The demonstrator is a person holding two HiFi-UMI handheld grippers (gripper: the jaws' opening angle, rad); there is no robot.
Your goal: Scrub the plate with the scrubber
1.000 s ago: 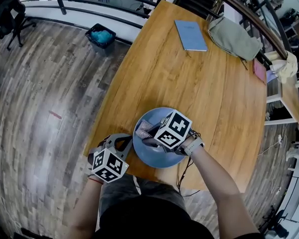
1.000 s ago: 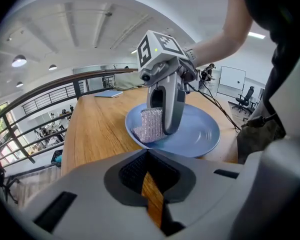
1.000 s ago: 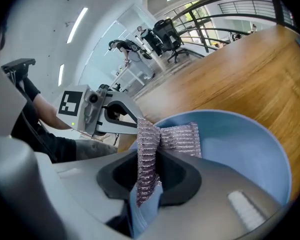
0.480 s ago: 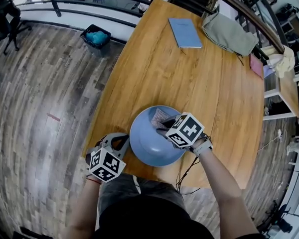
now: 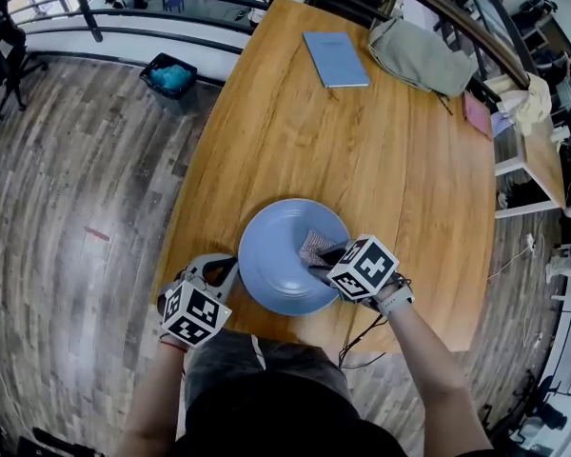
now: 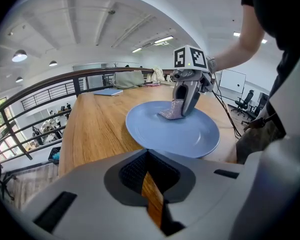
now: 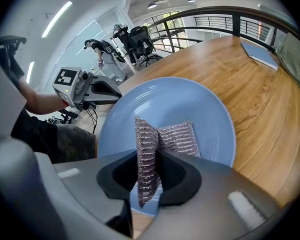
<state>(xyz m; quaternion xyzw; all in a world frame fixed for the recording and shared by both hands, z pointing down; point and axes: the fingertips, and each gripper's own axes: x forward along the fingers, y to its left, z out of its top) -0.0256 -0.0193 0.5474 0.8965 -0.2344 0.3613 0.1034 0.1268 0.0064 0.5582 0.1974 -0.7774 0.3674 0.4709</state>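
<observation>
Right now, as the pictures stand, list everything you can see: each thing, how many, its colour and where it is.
table: one, light brown wood, middle of the head view
plate: one, blue, near edge of the table
scrubber: one, silvery grey, on the plate
notebook: one, blue, far end of the table
bag: one, grey-green, beside the notebook
bin: one, dark with blue contents, on the floor left of the table
left gripper: one, grey, shut and empty, by the plate's left edge
right gripper: one, grey, shut on the scrubber
</observation>
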